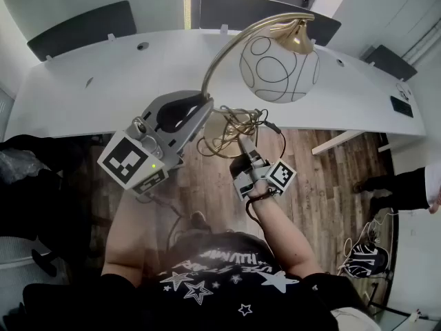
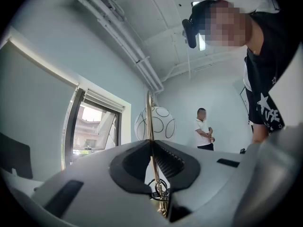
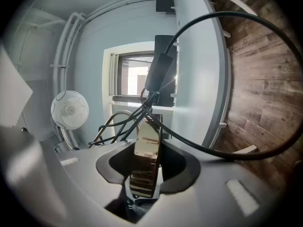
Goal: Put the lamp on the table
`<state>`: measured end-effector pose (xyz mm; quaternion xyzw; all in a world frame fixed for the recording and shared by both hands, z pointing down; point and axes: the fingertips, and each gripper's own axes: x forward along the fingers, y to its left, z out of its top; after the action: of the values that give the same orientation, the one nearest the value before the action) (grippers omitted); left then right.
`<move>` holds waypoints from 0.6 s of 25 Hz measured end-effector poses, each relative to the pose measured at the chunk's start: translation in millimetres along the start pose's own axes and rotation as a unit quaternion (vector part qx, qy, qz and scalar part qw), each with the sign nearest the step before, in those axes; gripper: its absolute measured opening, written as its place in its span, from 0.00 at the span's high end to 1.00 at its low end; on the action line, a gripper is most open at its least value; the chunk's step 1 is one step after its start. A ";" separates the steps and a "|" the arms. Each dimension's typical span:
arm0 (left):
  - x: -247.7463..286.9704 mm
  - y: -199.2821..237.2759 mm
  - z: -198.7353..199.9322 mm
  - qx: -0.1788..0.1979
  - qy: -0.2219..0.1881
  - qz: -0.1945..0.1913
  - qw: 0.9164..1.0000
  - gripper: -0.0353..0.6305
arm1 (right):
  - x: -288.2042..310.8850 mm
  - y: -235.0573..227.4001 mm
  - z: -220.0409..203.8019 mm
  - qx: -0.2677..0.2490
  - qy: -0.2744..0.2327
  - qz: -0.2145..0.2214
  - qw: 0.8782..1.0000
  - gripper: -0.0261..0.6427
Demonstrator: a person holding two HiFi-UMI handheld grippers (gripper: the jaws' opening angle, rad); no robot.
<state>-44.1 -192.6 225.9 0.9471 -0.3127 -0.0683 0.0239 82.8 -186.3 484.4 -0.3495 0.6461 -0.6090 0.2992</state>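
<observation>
1. The step in hand is the carry. The brass gooseneck lamp (image 1: 279, 67) hangs in the air at the near edge of the long white bench (image 1: 103, 81) and rests on nothing.
2. The left tongs (image 1: 203, 105) are closed tight on the thin, polished brass stem (image 2: 149, 112), which runs up between the ribbed black pads.
3. The right tongs (image 1: 242, 143) are clamped on the rim of the round, mirror-bright brass base (image 3: 149, 136), held edge-on between the pads, so the lamp is tipped rather than upright.
4. The base sits short of the bench, over the dark wood-plank floor (image 1: 324, 178). The round white glass shade (image 2: 155, 123), drawn over with thin black loops, already reaches above the bench's near edge.
5. A black, rubbery cable (image 3: 213, 141) is bundled in loose coils at the base, on the floor side of the bench, with an oblong black box on its run.
6. As I judge it, the next move calls for both hands to travel forward together until the base is over the bench top. They then tip the base flat and lower it before either grip loosens.
7. The slick brass could slip in the pads, and the glass shade looks fragile and top-heavy. The loose cable may snag on the bench edge.
8. The bench top appears smooth, matt and flat, which should suit the base.
</observation>
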 end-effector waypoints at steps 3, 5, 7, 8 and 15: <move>7.4 1.5 -3.7 -0.002 0.001 -0.001 1.000 0.90 | -0.6 -3.4 9.6 -0.005 -0.007 -0.004 1.000 0.78; 11.9 -9.2 -5.0 -0.004 -0.001 0.004 1.000 0.90 | -9.9 -3.8 15.0 -0.003 -0.005 -0.004 1.000 0.78; 15.2 -31.0 -5.1 0.000 -0.001 0.013 1.000 0.90 | -27.1 -3.3 18.6 0.001 0.008 0.001 1.000 0.78; 16.9 -41.3 -4.8 0.002 -0.001 0.019 1.000 0.90 | -35.0 -2.8 20.8 0.003 0.015 0.003 1.000 0.78; 18.0 -53.2 -8.2 -0.001 0.006 0.021 1.000 0.90 | -45.9 -4.9 22.5 0.002 0.021 -0.002 1.000 0.78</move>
<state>2.7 -160.5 227.2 0.9408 -0.3320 -0.0625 0.0280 127.9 -161.9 485.7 -0.3373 0.6503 -0.6180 0.2853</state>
